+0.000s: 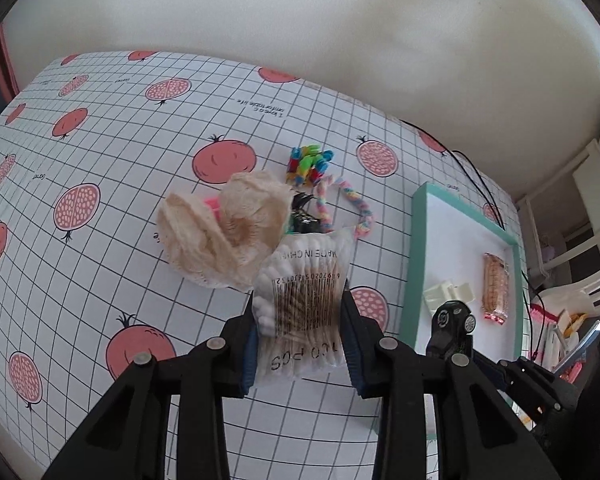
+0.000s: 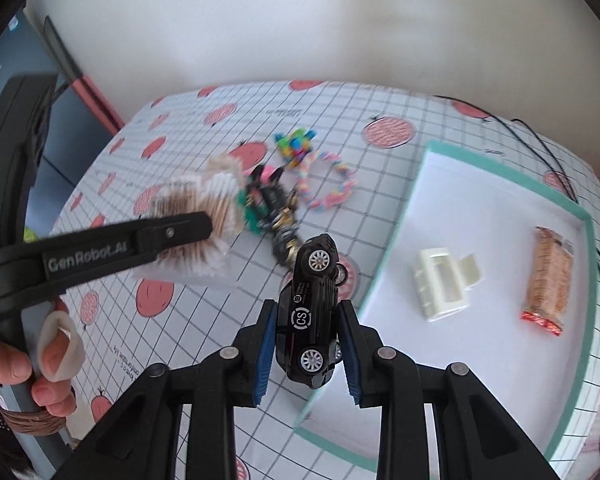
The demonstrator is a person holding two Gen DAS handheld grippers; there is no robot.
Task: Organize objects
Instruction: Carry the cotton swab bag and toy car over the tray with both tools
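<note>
My left gripper (image 1: 300,320) is shut on a clear bag of cotton swabs (image 1: 306,300), held above the table; the same bag (image 2: 196,220) looks blurred in the right wrist view. My right gripper (image 2: 307,320) is shut on a black toy car (image 2: 312,312), lifted near the left rim of the teal tray (image 2: 384,264). That car (image 1: 452,328) also shows at the tray's edge in the left wrist view. On the cloth lie a beige mesh pouf (image 1: 220,236), colourful clips (image 1: 308,162), a pastel braided loop (image 1: 348,208) and a dark clip cluster (image 2: 276,216).
The white-bottomed teal tray (image 1: 412,256) holds a white plastic holder (image 2: 440,284) and a wrapped snack bar (image 2: 548,280). Black cables (image 2: 560,160) run past the tray's far side. A hand (image 2: 48,352) grips the left tool's handle. The table carries a grid cloth with pomegranate prints (image 1: 100,160).
</note>
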